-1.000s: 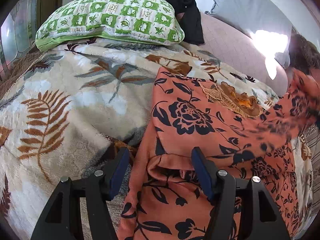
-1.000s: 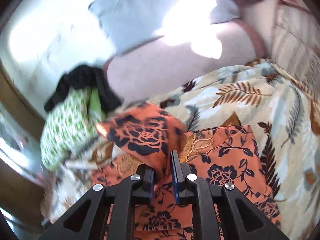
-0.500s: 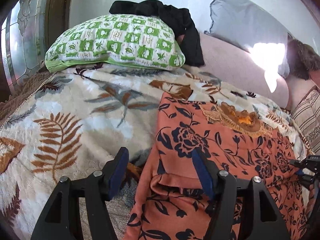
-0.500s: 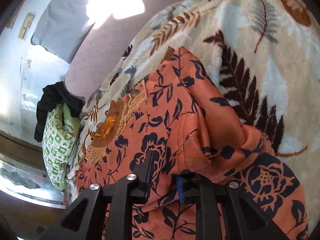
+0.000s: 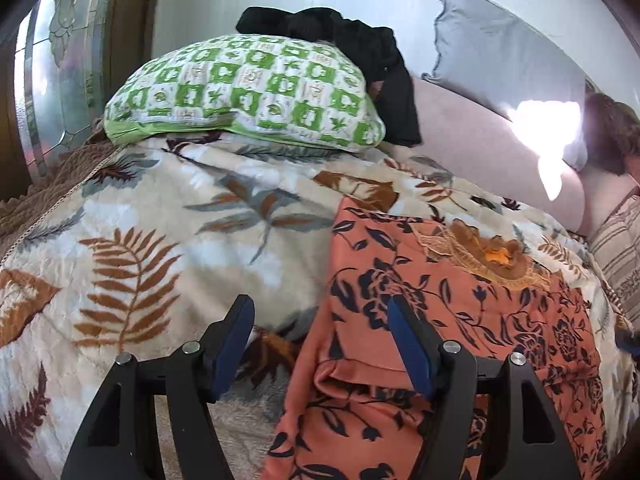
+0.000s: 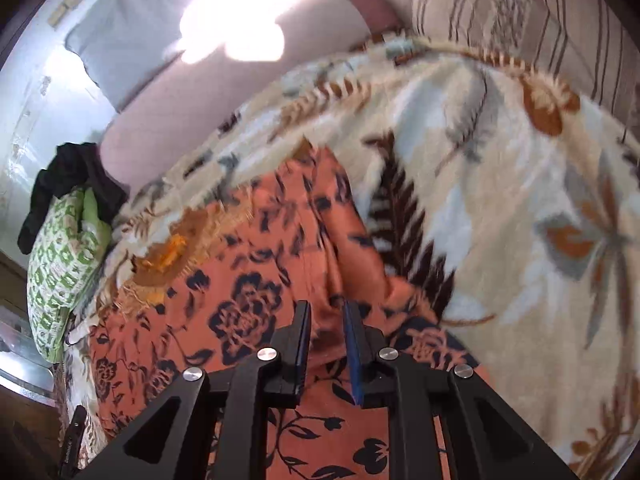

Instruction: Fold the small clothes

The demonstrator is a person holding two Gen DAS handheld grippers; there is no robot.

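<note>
While the orange flowered top lay spread flat on the leafy blanket on the bed, both tools were low over it. The left hand-held gripper was released – its blue fingers stood wide apart, one over the blanket and one over the near left edge of the top, and they squeezed nothing. The right hand-held gripper had its jaws close together and closing – a raised fold of the top sat between them near its right edge, but I cannot tell if the pads pressed it. A green and white pillow lay at the far end of the bed, with black clothes piled on it.
</note>
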